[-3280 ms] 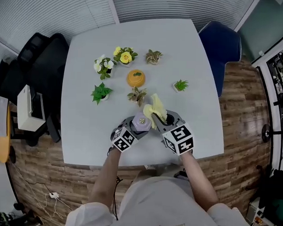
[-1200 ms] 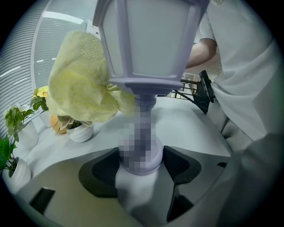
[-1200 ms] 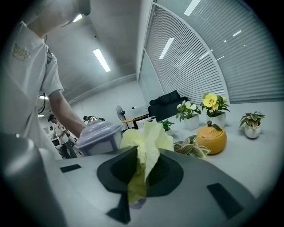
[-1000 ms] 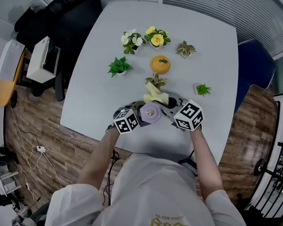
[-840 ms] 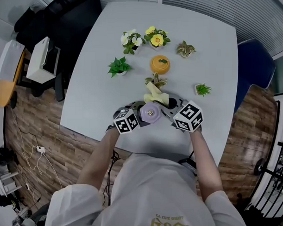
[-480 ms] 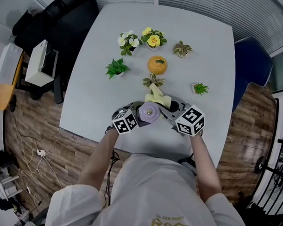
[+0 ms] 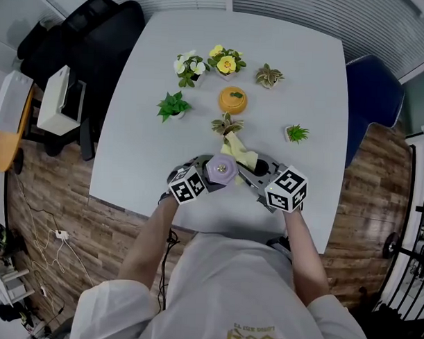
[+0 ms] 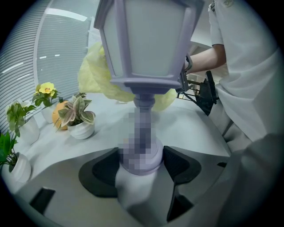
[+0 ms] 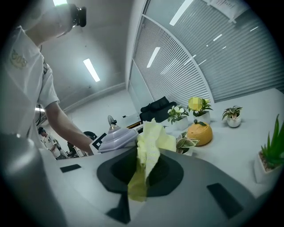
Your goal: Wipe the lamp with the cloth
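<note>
Left tool (image 8: 141, 163) clamped on lilac lamp (image 8: 146, 40) base, lamp upright above near tabletop (image 7: 299, 71); right tool (image 9: 141, 170) pinching yellow cloth (image 9: 151, 142), bunched at lamp head's far side

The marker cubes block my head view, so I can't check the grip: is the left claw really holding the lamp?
Observer: Yes. The left gripper view shows the left claw shut on the round base of the lamp.
Operator: And the cloth?
Observer: The right gripper view shows the right claw pinching the yellow cloth between its jaws.
Operator: Is it on the lamp?
Observer: In the left gripper view it bunches right behind the lamp's head, showing at both sides. Contact looks likely.
</note>
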Demonstrator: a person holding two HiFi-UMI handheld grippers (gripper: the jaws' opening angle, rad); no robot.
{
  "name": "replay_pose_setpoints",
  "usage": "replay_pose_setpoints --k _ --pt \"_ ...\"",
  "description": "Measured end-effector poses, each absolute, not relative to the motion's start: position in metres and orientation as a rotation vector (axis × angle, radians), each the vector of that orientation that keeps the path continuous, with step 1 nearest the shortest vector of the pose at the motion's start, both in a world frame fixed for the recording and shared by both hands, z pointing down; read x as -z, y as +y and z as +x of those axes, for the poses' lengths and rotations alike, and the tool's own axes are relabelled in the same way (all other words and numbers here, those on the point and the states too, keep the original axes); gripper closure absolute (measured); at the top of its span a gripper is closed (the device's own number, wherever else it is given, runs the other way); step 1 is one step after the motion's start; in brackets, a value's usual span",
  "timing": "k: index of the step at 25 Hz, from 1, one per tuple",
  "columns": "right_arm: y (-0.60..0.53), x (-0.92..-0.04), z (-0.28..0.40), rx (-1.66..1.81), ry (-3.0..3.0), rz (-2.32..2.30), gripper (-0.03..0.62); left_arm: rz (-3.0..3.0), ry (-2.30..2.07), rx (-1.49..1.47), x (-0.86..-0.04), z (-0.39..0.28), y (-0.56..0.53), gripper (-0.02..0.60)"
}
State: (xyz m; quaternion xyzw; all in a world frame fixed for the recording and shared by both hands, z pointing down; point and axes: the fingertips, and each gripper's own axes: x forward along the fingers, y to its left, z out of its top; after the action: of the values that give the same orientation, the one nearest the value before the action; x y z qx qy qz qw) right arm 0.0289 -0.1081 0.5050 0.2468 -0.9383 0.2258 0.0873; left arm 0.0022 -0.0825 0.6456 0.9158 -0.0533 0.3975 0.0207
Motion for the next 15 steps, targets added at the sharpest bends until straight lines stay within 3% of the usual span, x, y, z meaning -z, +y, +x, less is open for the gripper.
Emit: replay_pose_setpoints --k 15 --pt "-0.1035 -0.4989 0.0286 -0.711 -2.835 0.748 0.546 2.793 -0.288 -1.213 -0.6453 0.0006 -0.0840 0.264"
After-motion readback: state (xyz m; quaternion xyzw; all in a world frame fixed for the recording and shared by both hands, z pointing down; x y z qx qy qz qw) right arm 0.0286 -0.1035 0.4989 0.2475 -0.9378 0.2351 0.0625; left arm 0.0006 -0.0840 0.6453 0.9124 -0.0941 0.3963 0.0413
